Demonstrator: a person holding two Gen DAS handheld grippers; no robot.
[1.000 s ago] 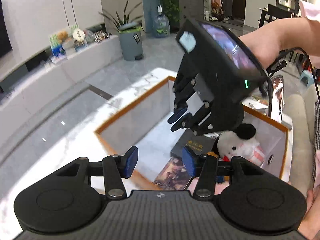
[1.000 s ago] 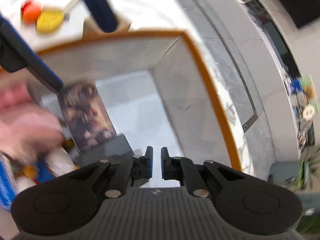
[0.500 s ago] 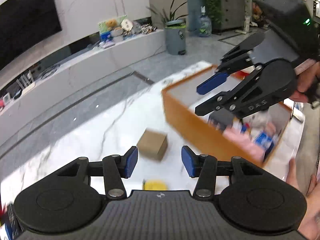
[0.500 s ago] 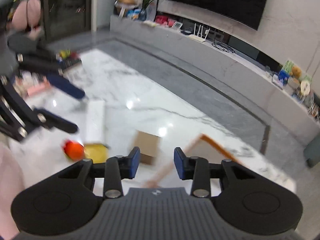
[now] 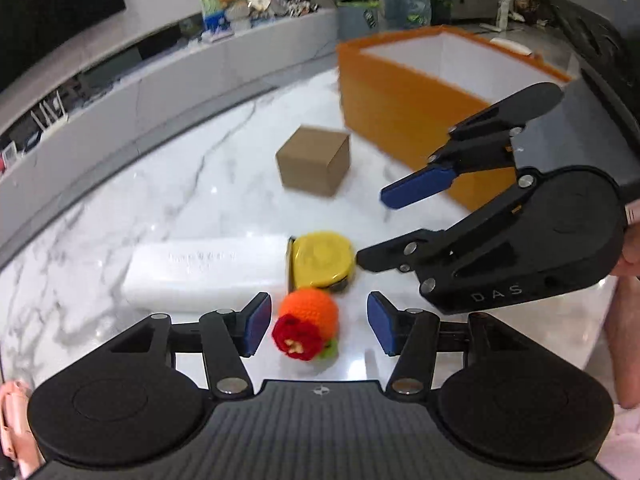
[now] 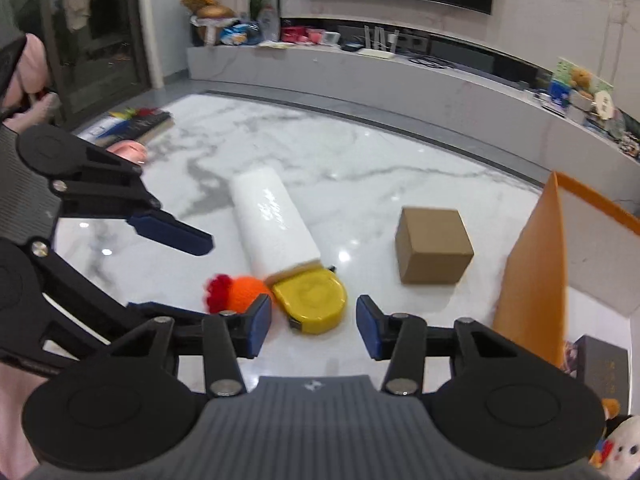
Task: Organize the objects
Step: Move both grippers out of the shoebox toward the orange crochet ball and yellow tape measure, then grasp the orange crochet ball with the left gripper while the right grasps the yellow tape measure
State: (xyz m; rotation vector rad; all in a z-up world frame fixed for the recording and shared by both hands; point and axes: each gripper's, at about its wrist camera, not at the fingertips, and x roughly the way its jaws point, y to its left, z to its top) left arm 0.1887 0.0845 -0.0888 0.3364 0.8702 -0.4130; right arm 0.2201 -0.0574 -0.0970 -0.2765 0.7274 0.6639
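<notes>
Fingers (image 5: 256, 322) flanking orange crocheted ball (image 5: 308, 322)

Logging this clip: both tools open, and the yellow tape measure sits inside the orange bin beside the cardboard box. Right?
Not quite. The tape measure lies on the table against the white roll, outside the bin, as the right wrist view shows. Both tools, left and right, are open.

Right gripper (image 6: 314, 326), jaws apart, hovers over yellow tape measure (image 6: 310, 300) beside crocheted orange (image 6: 238, 292).
</notes>
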